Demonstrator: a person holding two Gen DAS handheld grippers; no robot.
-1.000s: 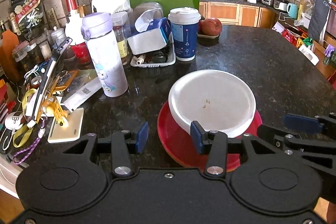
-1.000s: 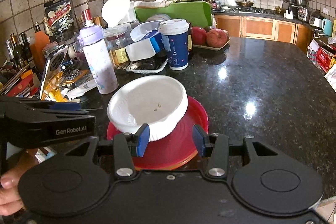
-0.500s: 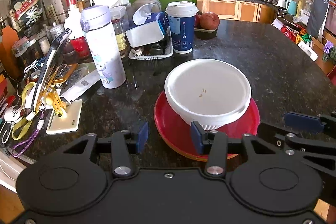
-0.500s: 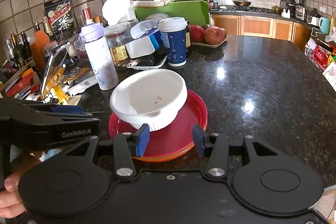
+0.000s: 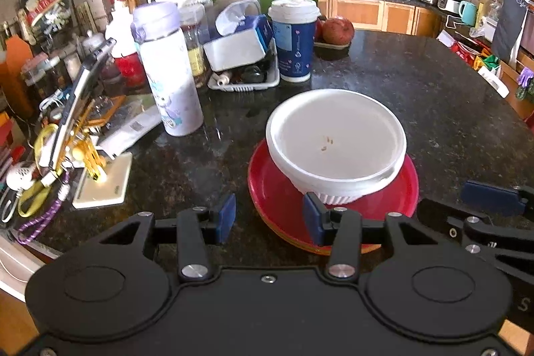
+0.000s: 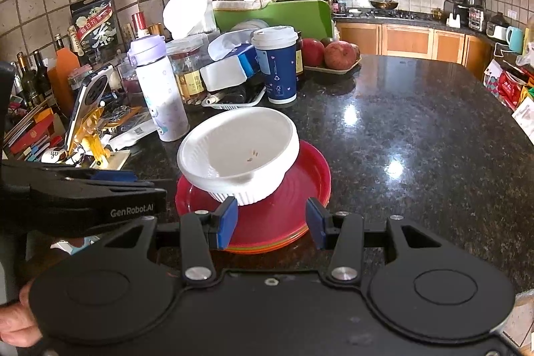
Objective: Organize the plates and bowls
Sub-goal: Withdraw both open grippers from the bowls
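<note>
A white ribbed bowl [image 5: 337,145] stands on a stack of red and orange plates [image 5: 277,199] on the black granite counter; both also show in the right wrist view, the bowl [image 6: 240,152] on the plates [image 6: 300,175]. My left gripper [image 5: 268,217] is open and empty, just short of the plates' near left edge. My right gripper [image 6: 272,222] is open and empty, just short of the plates' near edge. The right gripper also shows at the right edge of the left wrist view [image 5: 490,199].
Clutter lines the counter's far left: a white and purple bottle [image 5: 167,72], a blue paper cup [image 5: 293,39], a tissue box in a tray [image 5: 237,45], a phone on a gold stand [image 5: 76,109], apples on a tray [image 5: 337,30]. The counter's edge is near me.
Both grippers have drawn back and risen a little from the bowl and plates, which look smaller and farther now. The bowl sits still on the plates. Both stay open.
</note>
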